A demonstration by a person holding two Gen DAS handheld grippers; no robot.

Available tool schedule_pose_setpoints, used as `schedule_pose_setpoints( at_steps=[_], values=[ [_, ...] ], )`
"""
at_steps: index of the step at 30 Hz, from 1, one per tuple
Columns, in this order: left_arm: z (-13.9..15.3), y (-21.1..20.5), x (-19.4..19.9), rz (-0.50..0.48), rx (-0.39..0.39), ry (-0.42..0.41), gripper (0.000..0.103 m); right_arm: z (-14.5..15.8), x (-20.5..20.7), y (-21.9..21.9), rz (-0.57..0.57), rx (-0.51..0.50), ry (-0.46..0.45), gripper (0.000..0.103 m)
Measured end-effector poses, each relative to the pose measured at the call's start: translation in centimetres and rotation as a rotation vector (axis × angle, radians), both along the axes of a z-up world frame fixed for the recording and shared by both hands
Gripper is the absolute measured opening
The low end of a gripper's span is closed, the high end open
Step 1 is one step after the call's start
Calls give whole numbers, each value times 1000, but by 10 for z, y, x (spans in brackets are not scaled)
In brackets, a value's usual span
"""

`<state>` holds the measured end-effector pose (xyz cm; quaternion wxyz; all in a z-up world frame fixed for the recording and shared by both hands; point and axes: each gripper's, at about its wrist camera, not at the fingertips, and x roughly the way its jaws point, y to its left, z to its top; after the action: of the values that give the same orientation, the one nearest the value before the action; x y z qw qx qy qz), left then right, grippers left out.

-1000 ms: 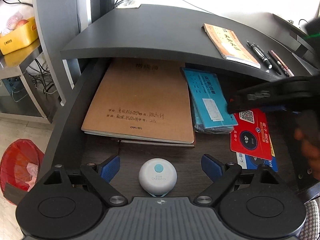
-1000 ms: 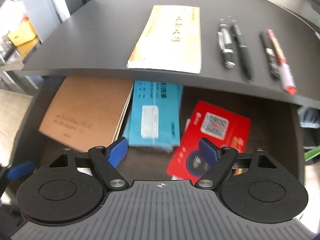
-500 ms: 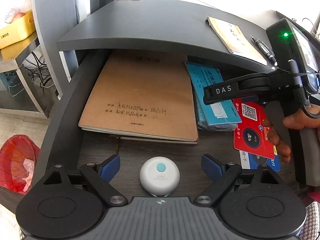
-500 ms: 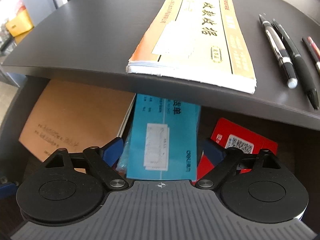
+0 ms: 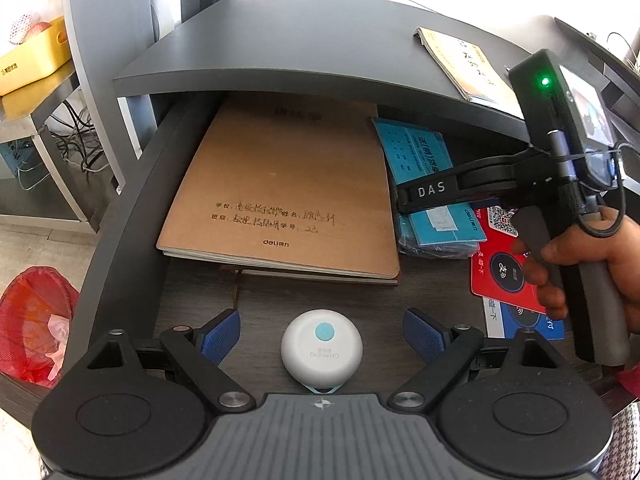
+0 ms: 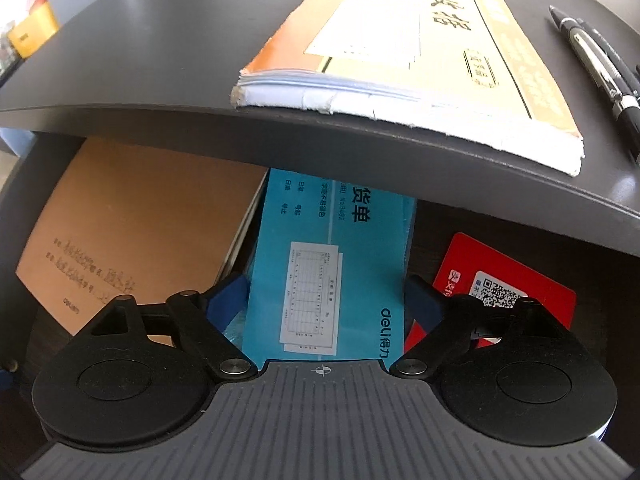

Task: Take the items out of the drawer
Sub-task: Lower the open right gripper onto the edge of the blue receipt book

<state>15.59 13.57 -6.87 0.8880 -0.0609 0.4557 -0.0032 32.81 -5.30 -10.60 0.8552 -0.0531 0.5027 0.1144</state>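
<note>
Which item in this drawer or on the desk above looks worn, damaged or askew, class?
The yellow receipt pad on the desktop has a frayed, torn near edge. In the drawer, the red card lies askew across a blue card. Nothing is spilled.

Desk top (image 5: 304, 52) dark, matt laminate w/ faint sheen. Drawer (image 5: 272, 292) floor dark wood-grain, dull. Brown notebook (image 5: 296, 188) matt kraft paper. Blue receipt pad (image 6: 340, 264) smooth paper in glossy clear wrap. Red card (image 6: 516, 276) glossy. White round device (image 5: 322, 350) smooth satin plastic. Yellow pad (image 6: 420, 40) on desk edge: rough, frayed paper edges. Pens (image 6: 596, 60) glossy plastic, shiny metal clips.
</note>
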Motion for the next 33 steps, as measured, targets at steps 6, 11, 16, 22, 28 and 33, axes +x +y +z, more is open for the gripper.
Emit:
schedule_pose_setpoints(
  at_steps=[6, 11, 16, 22, 28, 33],
  values=[
    [0, -1, 0, 4, 0, 1, 89, 7, -11, 0, -13, -44, 52, 83],
    [0, -3, 1, 2, 0, 3, 89, 6, -21, -5, 7, -24, 94, 86],
    [0, -2, 1, 4, 2, 3, 89, 7, -21, 0, 29, -29, 84, 91],
    [-1, -1, 2, 12, 1, 6, 89, 4, -21, 12, 81, -70, 142, 97],
    [-2, -1, 2, 10, 5, 11, 89, -4, -22, 21, 67, -105, 150, 91],
    [-1, -1, 1, 17, 8, 8, 89, 8, -29, 23, 36, -113, 162, 87]
  ],
)
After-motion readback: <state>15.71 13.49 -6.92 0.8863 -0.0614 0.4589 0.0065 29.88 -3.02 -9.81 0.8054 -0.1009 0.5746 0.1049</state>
